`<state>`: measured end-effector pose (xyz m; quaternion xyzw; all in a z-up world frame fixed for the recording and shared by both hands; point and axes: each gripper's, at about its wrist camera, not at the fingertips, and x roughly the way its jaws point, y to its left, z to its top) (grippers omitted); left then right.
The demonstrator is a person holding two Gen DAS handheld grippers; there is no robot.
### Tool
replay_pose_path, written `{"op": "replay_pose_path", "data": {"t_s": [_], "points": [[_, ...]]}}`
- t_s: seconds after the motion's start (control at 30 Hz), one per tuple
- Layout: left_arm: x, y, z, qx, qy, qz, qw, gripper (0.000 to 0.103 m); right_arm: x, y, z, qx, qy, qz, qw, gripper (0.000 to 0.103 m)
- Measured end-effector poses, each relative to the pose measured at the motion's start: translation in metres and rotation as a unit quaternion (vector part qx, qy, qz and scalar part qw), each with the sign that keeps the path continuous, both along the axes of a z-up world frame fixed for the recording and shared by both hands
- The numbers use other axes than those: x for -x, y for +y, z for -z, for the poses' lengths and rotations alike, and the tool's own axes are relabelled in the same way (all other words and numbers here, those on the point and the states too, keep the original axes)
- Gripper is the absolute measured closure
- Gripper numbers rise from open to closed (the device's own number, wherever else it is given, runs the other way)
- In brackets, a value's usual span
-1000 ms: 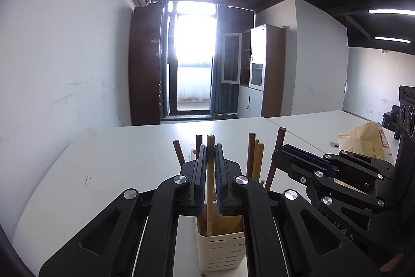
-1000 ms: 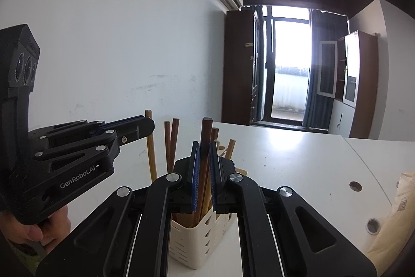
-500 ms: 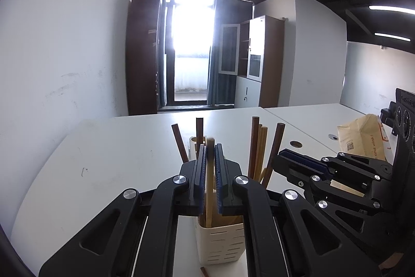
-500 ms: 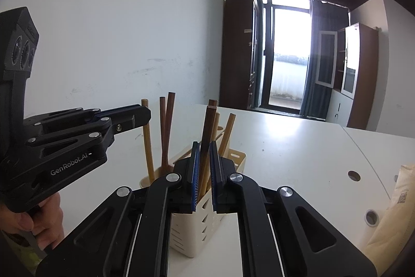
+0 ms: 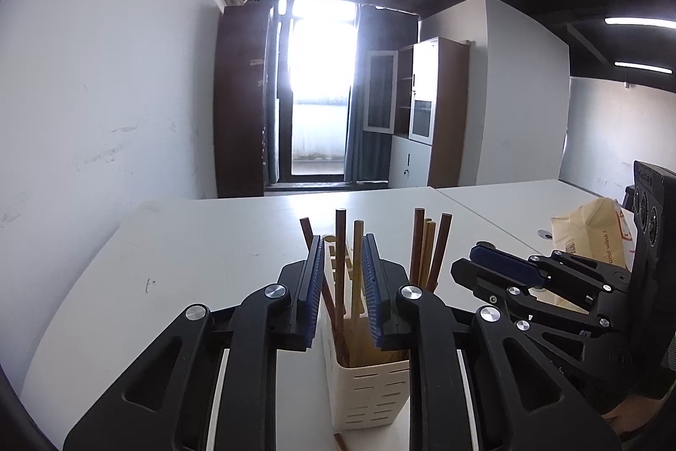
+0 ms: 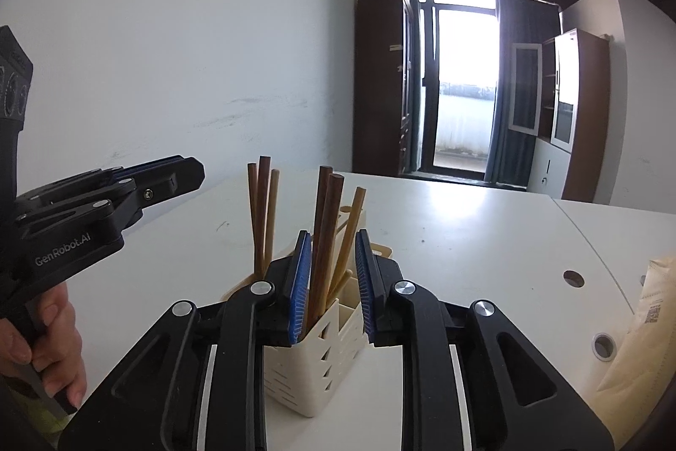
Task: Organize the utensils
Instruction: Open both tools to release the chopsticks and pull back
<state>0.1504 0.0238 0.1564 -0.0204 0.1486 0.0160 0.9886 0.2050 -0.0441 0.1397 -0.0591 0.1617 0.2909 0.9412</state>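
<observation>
A cream slotted utensil holder [image 5: 367, 392] [image 6: 312, 366] stands on the white table [image 5: 190, 261], with several light and dark wooden chopsticks upright in it. My left gripper [image 5: 343, 239] hovers just above it, jaws opening. A light chopstick [image 5: 358, 261] stands loose between the pads, resting in the holder. My right gripper [image 6: 331, 235] is also opening over the holder, with a dark chopstick [image 6: 329, 214] free between its pads. Each gripper shows in the other's view: the right gripper [image 5: 498, 265] and the left gripper [image 6: 169, 180]. One chopstick [image 5: 340, 442] lies on the table by the holder's base.
A tan paper bag [image 5: 591, 235] [image 6: 646, 324] lies on the table to the right. Round cable holes [image 6: 573, 278] sit in the tabletop near it. A white wall runs along the table's left side. A person's hand [image 6: 55, 337] holds the left gripper's handle.
Both grippers' jaws have parted. The light chopstick and the dark chopstick they were clamped on now stand free in the holder.
</observation>
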Motion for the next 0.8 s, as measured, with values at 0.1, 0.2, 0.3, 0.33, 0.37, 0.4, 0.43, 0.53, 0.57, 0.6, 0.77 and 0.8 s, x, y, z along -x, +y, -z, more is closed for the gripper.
{"op": "replay_pose_path", "data": {"t_s": [0.1,0.2,0.3,0.33,0.37,0.4,0.43,0.53,0.57,0.6,0.77,0.8], "points": [[0.008,-0.001,-0.001,-0.003,0.006,-0.001,1.0,0.085,0.006,0.001,0.0,0.005,0.0,-0.006,1.0,0.081],[0.021,-0.002,-0.006,-0.006,-0.005,0.001,1.0,0.076,0.008,0.0,-0.003,0.001,-0.001,-0.008,1.0,0.078],[0.029,-0.002,-0.008,-0.009,-0.008,0.001,0.9999,0.071,0.013,-0.003,-0.005,0.0,-0.003,-0.011,1.0,0.075],[0.032,-0.002,-0.007,-0.011,-0.008,-0.001,0.9999,0.069,0.014,-0.004,-0.006,-0.001,-0.003,-0.012,1.0,0.074],[0.034,-0.001,-0.005,-0.012,-0.006,-0.002,0.9999,0.067,0.017,-0.006,-0.006,-0.003,-0.002,-0.011,1.0,0.072],[0.036,0.0,-0.002,-0.012,-0.002,-0.004,0.9999,0.066,0.019,-0.008,-0.005,-0.004,-0.001,-0.011,1.0,0.07],[0.038,0.002,0.001,-0.011,0.004,-0.007,0.9999,0.065,0.023,-0.01,-0.003,-0.008,0.002,-0.012,1.0,0.068],[0.047,0.006,0.015,-0.014,0.019,-0.012,0.9997,0.06,0.03,-0.016,0.007,-0.017,0.012,-0.012,1.0,0.061],[0.05,0.007,0.02,-0.016,0.02,-0.017,0.9995,0.057,0.031,-0.016,0.012,-0.017,0.018,-0.013,1.0,0.061],[0.053,0.008,0.025,-0.018,0.023,-0.022,0.9993,0.053,0.032,-0.016,0.018,-0.018,0.024,-0.015,0.999,0.06],[0.059,0.01,0.045,-0.012,0.041,-0.026,0.9988,0.049,0.038,-0.008,0.04,-0.001,0.045,-0.027,0.999,0.056],[0.059,0.011,0.048,-0.011,0.044,-0.026,0.9986,0.049,0.039,-0.007,0.044,0.004,0.046,-0.027,0.999,0.055]]}}
